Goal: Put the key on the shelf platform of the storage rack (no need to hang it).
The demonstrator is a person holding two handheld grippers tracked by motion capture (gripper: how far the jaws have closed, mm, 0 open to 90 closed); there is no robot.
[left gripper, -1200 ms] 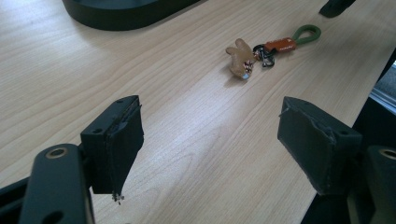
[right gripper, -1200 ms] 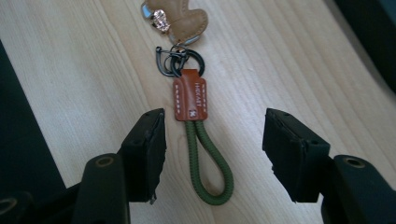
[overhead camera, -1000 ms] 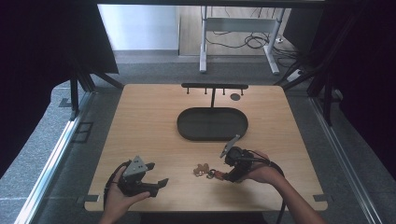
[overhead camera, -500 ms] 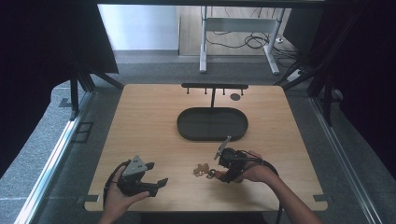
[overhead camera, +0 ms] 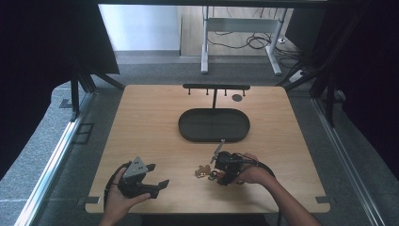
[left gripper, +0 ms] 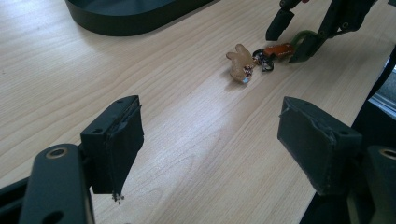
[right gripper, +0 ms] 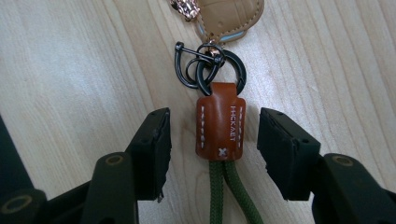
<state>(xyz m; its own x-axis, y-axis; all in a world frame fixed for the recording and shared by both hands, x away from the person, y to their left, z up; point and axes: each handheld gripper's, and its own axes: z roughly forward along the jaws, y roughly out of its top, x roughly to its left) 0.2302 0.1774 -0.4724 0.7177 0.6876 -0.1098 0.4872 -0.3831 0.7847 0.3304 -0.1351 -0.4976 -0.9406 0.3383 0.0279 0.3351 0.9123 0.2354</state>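
A keychain lies on the wooden table near the front middle. It has a tan leather charm, black rings, an orange-brown leather tab and a green cord. My right gripper is low over it, one jaw on each side of the tab with a gap at both pads. Its jaws have just been closing, with the tab between them but not pressed. My left gripper is open over bare wood at the front left, and its view takes in the charm and the right gripper.
A dark oval tray sits in the middle of the table. Behind it stands a low black rack with pegs, with a small dark disc beside it. The table's front edge is close to both hands.
My right gripper has sunk toward the keychain and shifted slightly left, and its jaws have narrowed around the tab. The left gripper has kept still.
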